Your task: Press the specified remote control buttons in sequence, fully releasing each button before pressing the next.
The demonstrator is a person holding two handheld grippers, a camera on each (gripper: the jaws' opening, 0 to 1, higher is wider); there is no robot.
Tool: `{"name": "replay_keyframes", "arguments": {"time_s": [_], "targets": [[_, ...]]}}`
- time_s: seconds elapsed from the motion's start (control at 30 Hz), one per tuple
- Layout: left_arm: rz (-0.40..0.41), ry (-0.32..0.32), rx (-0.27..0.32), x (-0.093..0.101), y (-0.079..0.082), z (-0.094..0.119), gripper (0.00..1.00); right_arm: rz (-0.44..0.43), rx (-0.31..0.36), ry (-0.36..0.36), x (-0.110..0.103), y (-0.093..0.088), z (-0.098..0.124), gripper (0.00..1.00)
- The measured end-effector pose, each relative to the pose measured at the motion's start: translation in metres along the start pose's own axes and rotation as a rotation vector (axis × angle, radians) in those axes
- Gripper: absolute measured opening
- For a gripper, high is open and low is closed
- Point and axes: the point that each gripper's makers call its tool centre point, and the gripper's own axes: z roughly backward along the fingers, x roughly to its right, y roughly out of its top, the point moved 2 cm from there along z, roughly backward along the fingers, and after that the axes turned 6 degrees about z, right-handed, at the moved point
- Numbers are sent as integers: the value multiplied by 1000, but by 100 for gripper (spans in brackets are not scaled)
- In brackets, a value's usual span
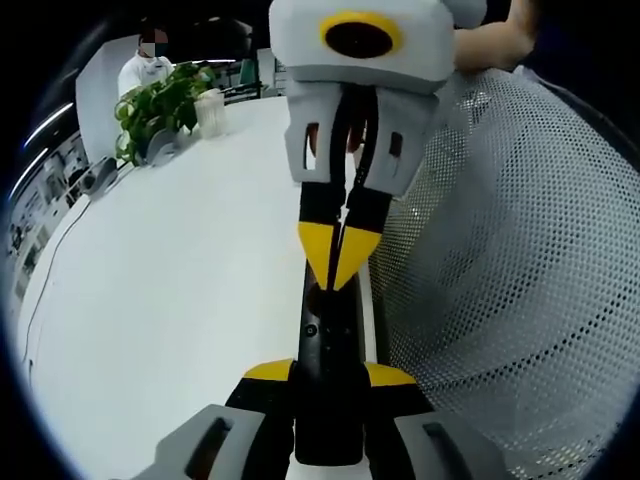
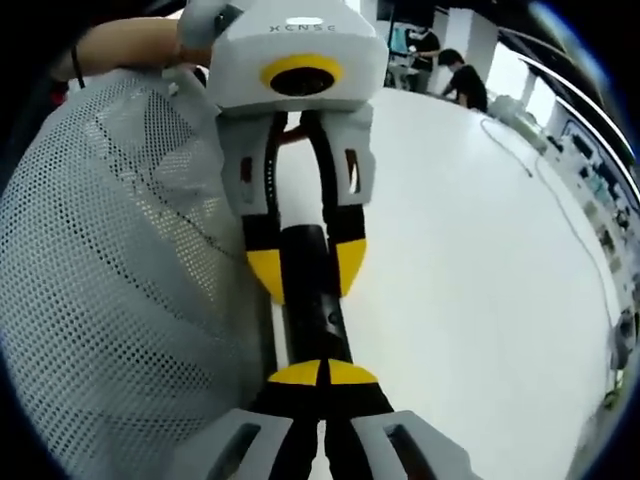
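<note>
A black remote control (image 1: pixel 327 360) is held lengthwise over the white bench (image 1: pixel 180 300), beside a grey mesh basket (image 1: pixel 520 300). In the left gripper view, the left gripper (image 1: pixel 330 378) is seen clamped on the near end of the remote, its yellow-tipped fingers (image 1: pixel 268 372) narrow against both long edges. The right gripper (image 1: pixel 340 265) is seen coming from opposite, its fingers pinched together to a point and set on the remote's upper face, seemingly on or just above a button.

In the right gripper view, the same grip is seen from the other end: the remote (image 2: pixel 315 310) lies between the left gripper's fingers (image 2: pixel 265 272).

The pointed tip could slide off the small button or catch a neighbouring one if the remote tilts in its clamp. A second press could be registered if the tip is not lifted fully.

"XENSE" can be read faintly on the left gripper's housing (image 2: pixel 298 35); no legible marks are made out on the remote.
</note>
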Motion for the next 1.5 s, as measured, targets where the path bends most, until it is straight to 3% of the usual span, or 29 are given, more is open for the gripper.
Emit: {"name": "replay_keyframes", "arguments": {"time_s": [0.17,0.3,0.4,0.7,1.0,1.23,1.37,1.5], "targets": [[-2,0,-1,0,0,0,25,-1,-12,-1,0,-2,1,0],[-3,-1,-1,0,0,0,25,78,-40,-22,0,-2,0,0],[-4,0,-1,0,0,0,25,87,-51,-25,-1,-2,-1,0],[-5,2,-1,0,0,0,25,-7,3,1,1,-1,1,0],[-3,3,-1,1,0,0,25,12,21,11,0,6,-4,0],[-5,2,-1,1,0,-1,25,82,-29,-23,-1,7,-6,0],[-2,3,-1,0,0,0,25,0,24,3,1,7,-4,0],[2,3,1,0,0,-1,25,21,30,-2,0,10,-5,0]]}}
